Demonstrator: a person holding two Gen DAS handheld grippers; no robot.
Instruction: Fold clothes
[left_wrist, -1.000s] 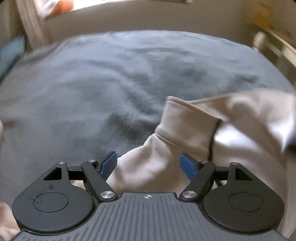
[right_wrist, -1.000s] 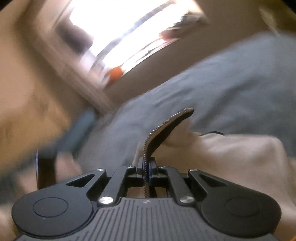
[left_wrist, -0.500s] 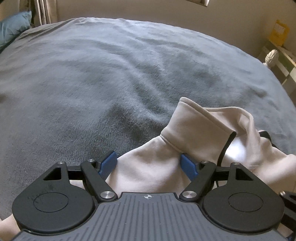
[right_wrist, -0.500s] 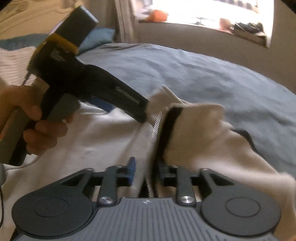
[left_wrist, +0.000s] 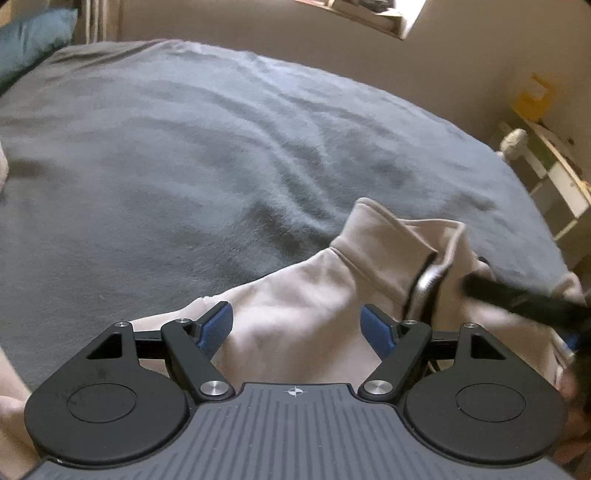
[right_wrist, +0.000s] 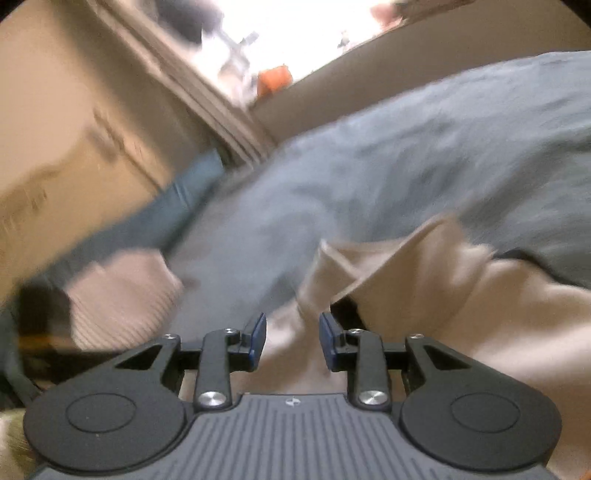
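A beige zip-neck sweatshirt (left_wrist: 314, 295) lies on a grey fleece blanket (left_wrist: 184, 166) that covers the bed, near its front edge and right of centre. The left gripper (left_wrist: 297, 325) hangs over the garment's front part, its collar ahead and to the right. A teal pillow (left_wrist: 33, 40) sits at the far left corner. A white shelf unit (left_wrist: 550, 177) stands beyond the bed's right side. The right gripper (right_wrist: 292, 338) sits over the sweatshirt, with a ribbed cream garment (right_wrist: 122, 295) on the blanket to its left.
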